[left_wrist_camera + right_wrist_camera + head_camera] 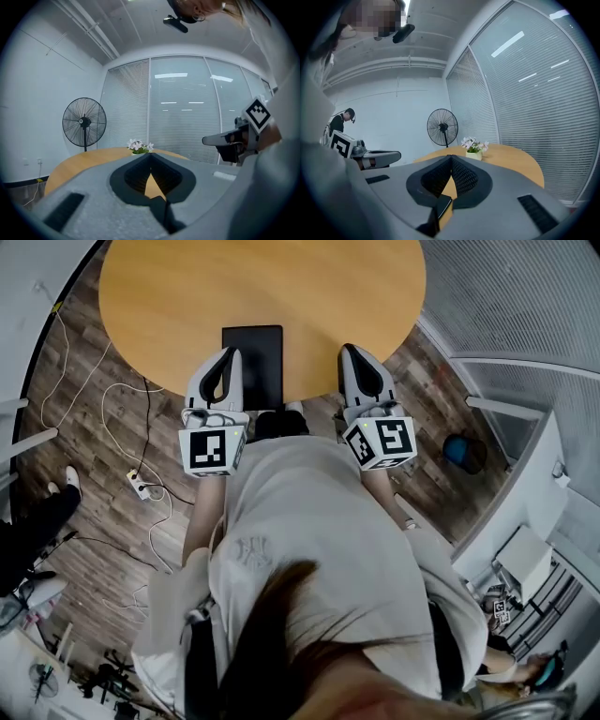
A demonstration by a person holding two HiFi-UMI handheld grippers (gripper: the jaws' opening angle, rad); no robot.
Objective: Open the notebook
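Black notebook (251,362) at near edge of table (169,296)

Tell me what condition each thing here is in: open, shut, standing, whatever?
notebook: closed, lying flat on the table.
left claw: shut, holding nothing.
right claw: shut, holding nothing.
fan: standing upright; blades look still.
flower pot: upright on the table.

No text, label or number is legible anywhere.
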